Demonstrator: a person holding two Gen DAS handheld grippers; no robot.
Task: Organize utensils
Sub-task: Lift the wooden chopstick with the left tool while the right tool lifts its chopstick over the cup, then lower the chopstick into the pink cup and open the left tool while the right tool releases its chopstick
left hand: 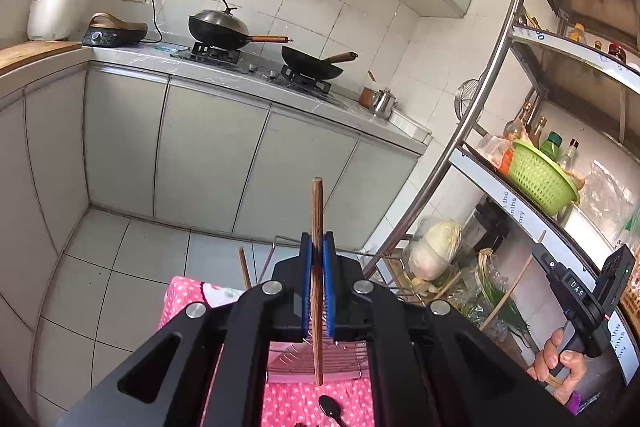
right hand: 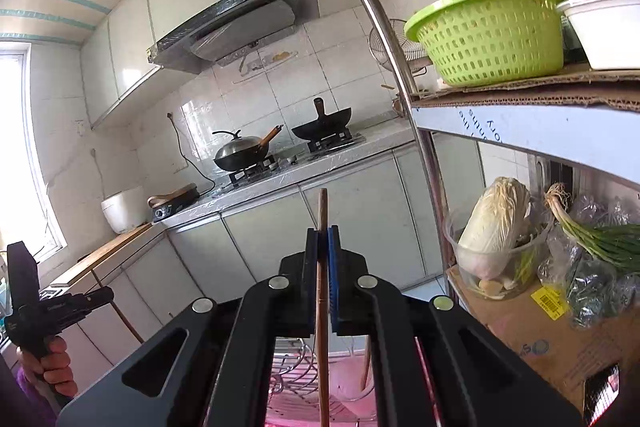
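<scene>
We see the left hand-held gripper (left hand: 318,255) clamped on 1 dark wooden chopstick (left hand: 317,211), its blue pads pressed against the stick from both sides. The chopstick stands nearly upright between them — its blunt top rises toward 12 o'clock and its lower end hangs over a wire rack (left hand: 316,359). The rack sits on a pink dotted cloth (left hand: 188,299) at 6 o'clock, and a black spoon (left hand: 330,407) lies on that cloth just below the stick's tip. Another chopstick (left hand: 245,273) leans up at about 7 o'clock of the pads.

In the right wrist view, the right hand-held gripper (right hand: 323,259) is likewise closed on a thin brown chopstick (right hand: 322,219), held upright, with its lower length running down over the same wire rack (right hand: 292,367).

A metal shelf (right hand: 532,135) fills the 3 o'clock side — it carries a green basket (right hand: 488,35) above and a cabbage (right hand: 494,223) below. 2 woks (left hand: 228,27) sit on the stove at 11 o'clock in the left view.
</scene>
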